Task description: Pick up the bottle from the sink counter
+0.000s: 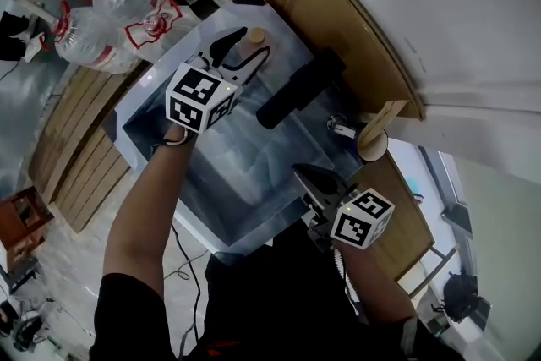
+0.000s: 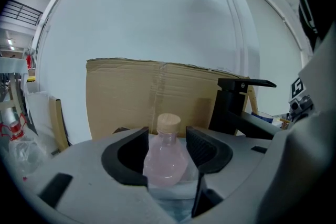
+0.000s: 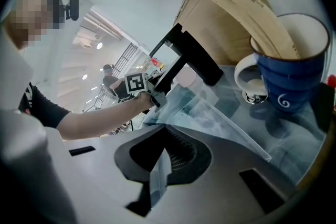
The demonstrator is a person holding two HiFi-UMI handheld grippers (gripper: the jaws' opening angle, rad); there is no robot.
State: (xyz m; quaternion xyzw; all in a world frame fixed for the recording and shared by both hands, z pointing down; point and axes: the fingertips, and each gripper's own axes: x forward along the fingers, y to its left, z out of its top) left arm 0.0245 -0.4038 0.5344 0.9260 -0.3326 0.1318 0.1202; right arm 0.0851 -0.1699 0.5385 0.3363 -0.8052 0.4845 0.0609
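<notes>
**Left tongs spread around bottle, right tongs closed over basin**

Landmark is the black faucet (image 1: 297,89) at the back of the sink. The bottle (image 2: 165,160) is clear pinkish with a cork-coloured cap (image 1: 255,35). It stands upright on the sink counter just left of the faucet, in front of the cardboard sheet (image 2: 126,97).

The left gripper (image 2: 166,136) is left of the faucet, jaws spread wide. The bottle's body sits between them and the cap pokes above the tips. There is a gap on the right jaw's side. On the left side the bottle is close against the jaw; contact is not clear. It is not pinched.

The right gripper (image 3: 164,128) is on the near side of the faucet, well apart from it, over the basin's (image 1: 245,161) front right part. Its jaw tips are pressed together with nothing between them.

A blue mug (image 3: 291,76) with a wooden piece (image 3: 252,18) in it sits right of the faucet on the counter. Big clear plastic jugs (image 1: 101,30) are on the floor, far left of the faucet and beyond the counter.
</notes>
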